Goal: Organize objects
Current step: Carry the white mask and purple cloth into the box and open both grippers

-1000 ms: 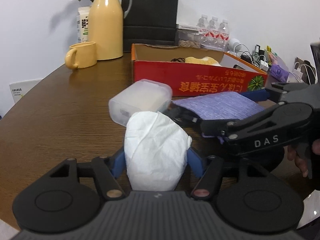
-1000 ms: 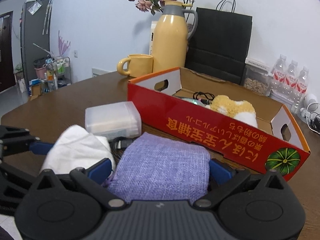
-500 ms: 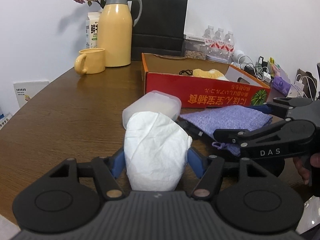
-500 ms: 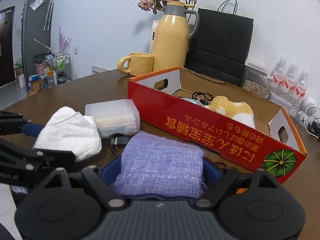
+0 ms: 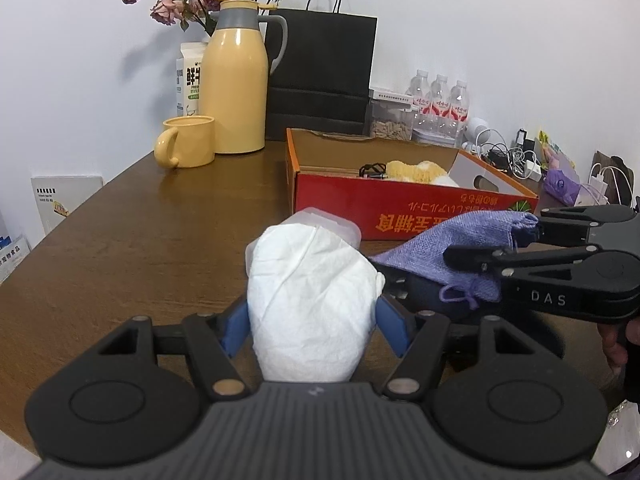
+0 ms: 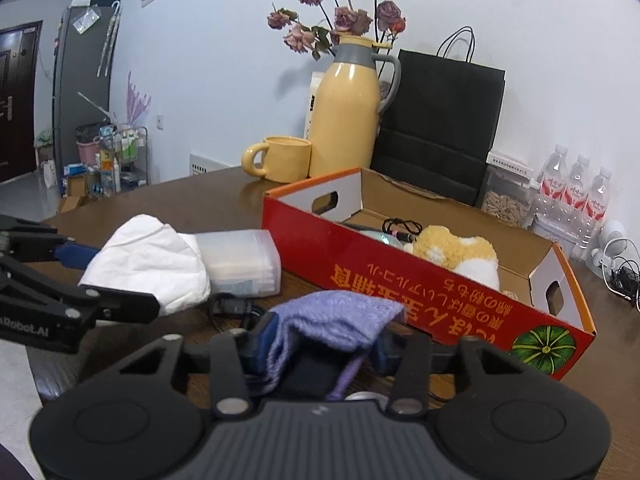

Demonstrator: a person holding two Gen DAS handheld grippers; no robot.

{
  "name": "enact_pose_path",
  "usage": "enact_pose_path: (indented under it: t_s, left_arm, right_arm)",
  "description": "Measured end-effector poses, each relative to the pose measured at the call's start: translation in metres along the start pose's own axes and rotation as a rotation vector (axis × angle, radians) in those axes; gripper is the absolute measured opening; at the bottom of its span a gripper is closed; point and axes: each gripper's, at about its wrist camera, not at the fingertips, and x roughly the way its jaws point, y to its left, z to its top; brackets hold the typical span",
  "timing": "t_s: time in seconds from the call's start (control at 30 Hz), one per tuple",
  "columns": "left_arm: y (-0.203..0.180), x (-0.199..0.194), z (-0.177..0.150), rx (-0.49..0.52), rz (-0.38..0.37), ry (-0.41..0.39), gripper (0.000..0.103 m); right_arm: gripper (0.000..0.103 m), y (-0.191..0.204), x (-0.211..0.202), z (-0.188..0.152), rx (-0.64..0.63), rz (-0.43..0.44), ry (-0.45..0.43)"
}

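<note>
"DAS" on right gripper (image 5: 516,248); "Robot.AI" on left gripper (image 6: 116,276)

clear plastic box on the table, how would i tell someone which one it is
Find the long red cardboard box on the brown table. Just in front of its near corner lies the clear plastic box, partly covered by the white mask. It is the only frosted, rounded, hard-sided container there; its neighbours are soft fabric.

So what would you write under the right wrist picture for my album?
Right gripper jaws closing on a purple pouch beside the red box.
</note>
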Motion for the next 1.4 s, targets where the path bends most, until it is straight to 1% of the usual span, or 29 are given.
enact_pose_path:
  t_s: [0.03, 0.07, 0.13, 0.2, 0.23, 0.3, 0.33, 0.5, 0.7, 0.8, 0.93, 1.1, 1.23, 1.3, 1.4]
  left_arm:
    - [0.0, 0.0, 0.001, 0.0, 0.0, -0.003, 0.068]
    - [0.0, 0.0, 0.002, 0.0, 0.001, -0.005, 0.068]
    - [0.0, -0.001, 0.004, 0.0, 0.002, -0.011, 0.068]
    - [0.0, -0.002, 0.007, 0.0, 0.005, -0.016, 0.068]
    - [0.0, -0.002, 0.009, -0.001, 0.005, -0.02, 0.068]
    - [0.0, -0.003, 0.012, 0.001, 0.002, -0.03, 0.068]
    - [-0.001, -0.004, 0.014, 0.004, 0.0, -0.038, 0.068]
    - [-0.006, -0.007, 0.03, 0.018, -0.013, -0.08, 0.068]
    - [-0.019, -0.004, 0.062, 0.031, -0.034, -0.164, 0.068]
    - [-0.025, 0.005, 0.081, 0.023, -0.045, -0.193, 0.068]
    - [-0.032, 0.026, 0.108, -0.014, -0.057, -0.207, 0.068]
    - [-0.042, 0.059, 0.136, -0.053, -0.064, -0.208, 0.068]
    - [-0.051, 0.096, 0.153, -0.078, -0.034, -0.199, 0.068]
    - [-0.054, 0.115, 0.157, -0.089, -0.02, -0.178, 0.068]
    - [-0.058, 0.149, 0.157, -0.096, 0.006, -0.124, 0.068]
  right_arm:
    - [0.029, -0.001, -0.001, 0.0, 0.001, 0.001, -0.008]
    - [0.026, -0.001, -0.003, 0.001, 0.001, 0.004, -0.018]
    - [0.024, -0.002, -0.006, 0.003, 0.003, 0.012, -0.035]
    - [0.023, -0.003, -0.008, 0.004, 0.005, 0.014, -0.047]
    - [0.02, -0.004, -0.009, 0.005, 0.008, 0.018, -0.055]
    - [0.009, -0.005, -0.012, 0.006, 0.015, 0.03, -0.072]
    - [0.006, -0.006, -0.015, 0.007, 0.016, 0.033, -0.085]
    - [0.005, -0.006, -0.027, 0.012, 0.01, 0.05, -0.141]
    - [0.005, -0.015, -0.039, 0.031, 0.003, 0.039, -0.218]
    - [0.005, -0.026, -0.04, 0.045, 0.001, 0.014, -0.26]
    - [0.005, -0.045, -0.033, 0.062, 0.005, -0.003, -0.306]
    - [0.005, -0.071, -0.005, 0.078, 0.029, -0.033, -0.305]
    - [0.005, -0.097, 0.028, 0.082, 0.077, -0.03, -0.279]
    - [0.005, -0.109, 0.046, 0.079, 0.104, -0.034, -0.252]
    - [0.005, -0.126, 0.071, 0.069, 0.143, -0.051, -0.209]
